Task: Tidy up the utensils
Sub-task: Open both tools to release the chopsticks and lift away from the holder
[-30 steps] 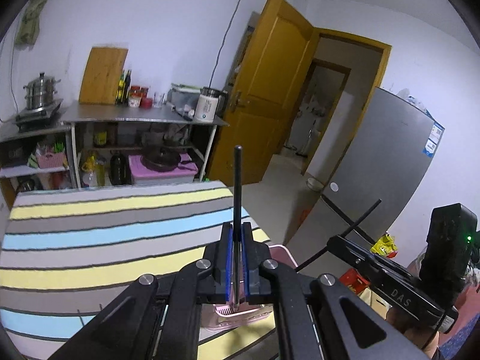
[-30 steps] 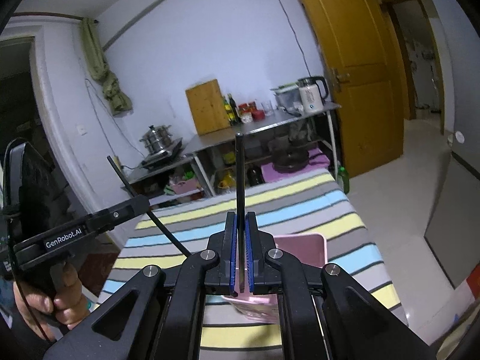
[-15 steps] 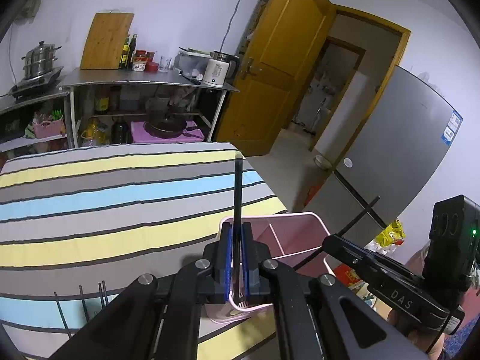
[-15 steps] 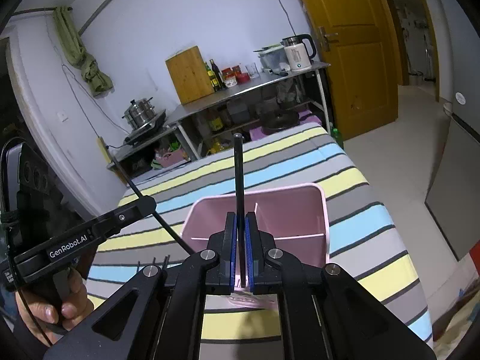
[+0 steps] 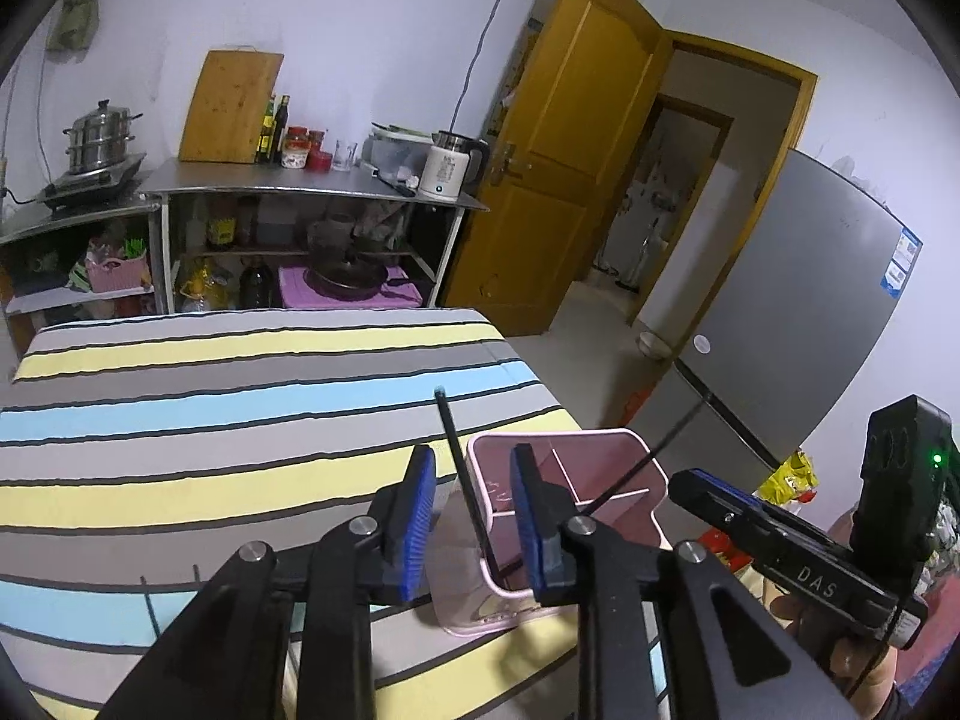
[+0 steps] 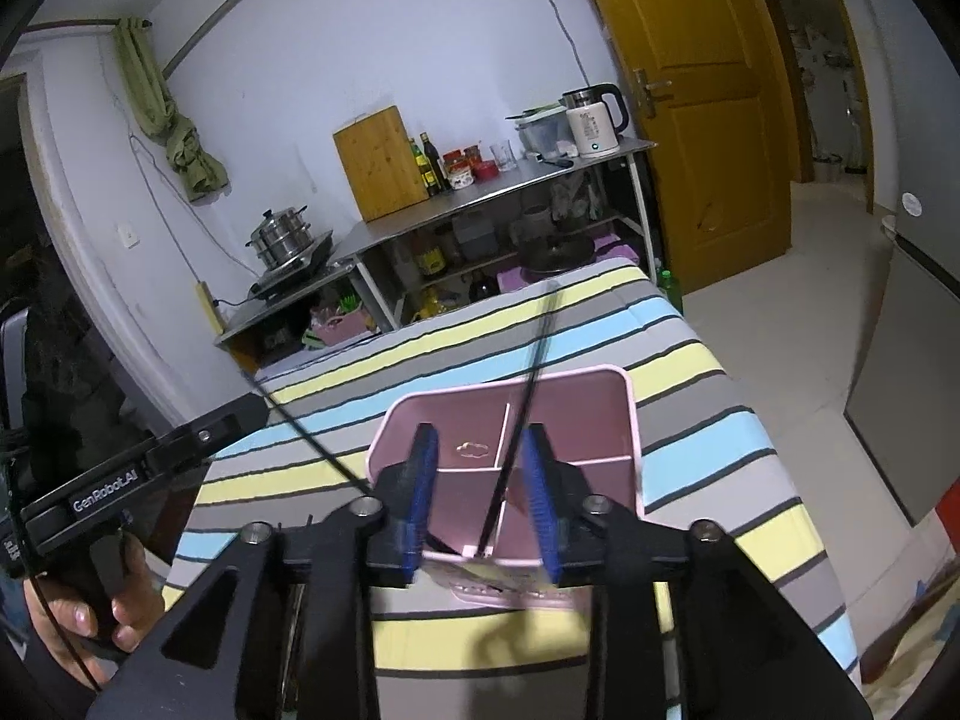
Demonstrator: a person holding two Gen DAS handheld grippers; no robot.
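Striped cloth covers the worktop (image 5: 180, 420), with a pink divided holder (image 6: 624, 414) near its edge. Left tongs (image 5: 474, 516) stand apart; a black utensil (image 5: 462, 468) leans between the pads, its lower end in the holder. Right tongs (image 6: 480, 486) have just been opening; a black utensil (image 6: 522, 414) stands between them, unclamped.

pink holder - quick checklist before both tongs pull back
1. Left tongs open, pads off the left utensil: ok.
2. Right tongs open, having just spread; right utensil loose between them: ok.
3. Both utensils stand in the pink holder: ok.
4. Right utensil settled: cannot tell, it looks blurred.
5. Holder upright on the striped cloth: ok.
6. More utensils on the cloth: not ok.
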